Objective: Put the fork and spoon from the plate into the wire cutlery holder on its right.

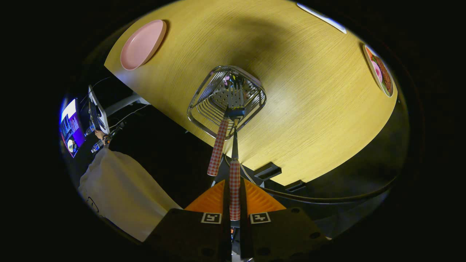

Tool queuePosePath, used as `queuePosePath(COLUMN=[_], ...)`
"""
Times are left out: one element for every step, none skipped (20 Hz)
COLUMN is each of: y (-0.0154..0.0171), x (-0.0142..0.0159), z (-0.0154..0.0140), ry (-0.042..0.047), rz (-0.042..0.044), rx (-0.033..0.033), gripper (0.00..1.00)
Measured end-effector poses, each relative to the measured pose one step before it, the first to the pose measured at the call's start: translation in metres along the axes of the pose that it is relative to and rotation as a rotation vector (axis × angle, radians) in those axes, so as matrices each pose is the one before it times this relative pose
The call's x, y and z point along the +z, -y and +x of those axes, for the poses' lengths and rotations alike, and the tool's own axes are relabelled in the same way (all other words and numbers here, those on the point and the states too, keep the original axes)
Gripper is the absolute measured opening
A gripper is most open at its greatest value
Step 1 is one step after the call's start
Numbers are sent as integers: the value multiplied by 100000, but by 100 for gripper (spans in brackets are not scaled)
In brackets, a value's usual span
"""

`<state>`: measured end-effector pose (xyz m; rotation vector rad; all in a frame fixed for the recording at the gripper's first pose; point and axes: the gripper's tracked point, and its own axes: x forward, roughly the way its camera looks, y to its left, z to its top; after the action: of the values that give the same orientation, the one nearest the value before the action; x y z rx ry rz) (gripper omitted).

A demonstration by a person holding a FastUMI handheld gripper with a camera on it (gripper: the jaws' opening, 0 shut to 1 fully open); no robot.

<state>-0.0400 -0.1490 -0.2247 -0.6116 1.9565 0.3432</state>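
Gripper (235, 203) jaws pinched on one piece of cutlery (235, 189), both fingers pressing its red-and-white checked handle. Its long axis runs straight ahead along the fingers, metal neck and working end pointing away into the wire cutlery holder (204, 109); head looks like fork tines at the basket, but cannot tell for sure. Second checked-handle piece (218, 147) already in the holder, one only, head down inside, handle leaning out over the near rim, tilted slightly left of the held one, free end near the fingertips but not touching them. Which is fork and which spoon: unclear.

Count: two cutlery pieces, one holder, one pink plate (142, 44). Holder stands on the wooden desk (309, 109), near its front edge, just ahead of the fingers. Plate lies bare at the far left corner of the desk, well apart from the holder. One patterned dish (380, 71) at the desk's far right edge. Left of the desk, lower down: a lit screen (71, 125), a person's hand (100, 135), pale cloth (116, 189).
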Motion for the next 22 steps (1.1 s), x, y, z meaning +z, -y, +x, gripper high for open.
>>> queuePosePath(y=[-61, -199, 169, -95, 135, 215, -58, -128, 12, 79, -62, -221, -294, -312, -121, 28, 43, 132, 189, -202, -381, -177], x=[377, 151, 241, 447, 144, 43, 215, -169, -131, -60, -287, -250, 66, 115, -78, -366, -293, -207, 67, 160, 136, -74], z=[157, -76, 86, -103, -121, -216, -218, -424, 122, -442, -141, -33, 8, 113, 78, -148, -404, -407, -815, -807, -888, -809], ry=[-250, -299, 954, 1937, 1656, 2231, 2627, 2806, 3077, 3171, 2849, 3329, 3969, 3487, 2253, 1601, 1331, 1955, 3102, 3327, 3365, 3539], rz=[-321, -1130, -2056, -660, -22, 445, 1130, 1507, 1479, 1341, 1145, 1482, 2038, 2297, 2435, 1494, 743, 659, 892, 1151, 1058, 1023], rx=[-85, 364, -975, 819, -313, -189, 1110, 546, 65, 281, 615, 861, 1074, 1346, 806, 1116, 1280, 290, -377, 116, 928, 686], gripper=[14, 15, 16, 22, 44, 65, 72, 90, 100, 98, 98, 99, 100, 100, 99, 100, 100, 100, 100, 100, 100, 99])
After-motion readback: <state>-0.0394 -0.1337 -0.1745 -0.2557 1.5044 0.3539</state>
